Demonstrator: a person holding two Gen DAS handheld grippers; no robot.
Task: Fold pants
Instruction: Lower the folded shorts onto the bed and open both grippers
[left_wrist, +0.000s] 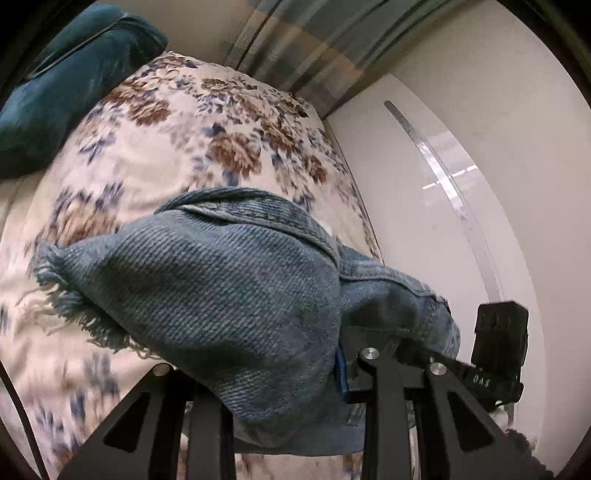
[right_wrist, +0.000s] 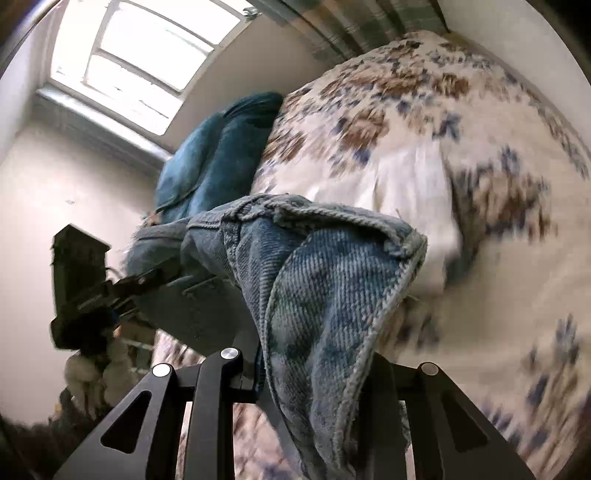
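Observation:
The pants are blue denim jeans (left_wrist: 229, 280) with a frayed hem at the left. In the left wrist view the denim is bunched over my left gripper (left_wrist: 295, 369), which is shut on it and holds it above the bed. The fingertips are hidden under the cloth. In the right wrist view the jeans (right_wrist: 332, 295) hang between the fingers of my right gripper (right_wrist: 310, 373), which is shut on a seamed edge. The other gripper (right_wrist: 92, 288) shows at the left, holding the same denim; likewise the right gripper shows at the right of the left wrist view (left_wrist: 495, 350).
A floral bedspread (left_wrist: 166, 147) covers the bed below both grippers. A teal cushion (left_wrist: 66, 81) lies at the bed's far end; it also shows in the right wrist view (right_wrist: 207, 155). A white glossy wall (left_wrist: 461, 147), striped curtain (left_wrist: 303, 44) and window (right_wrist: 140, 62) surround the bed.

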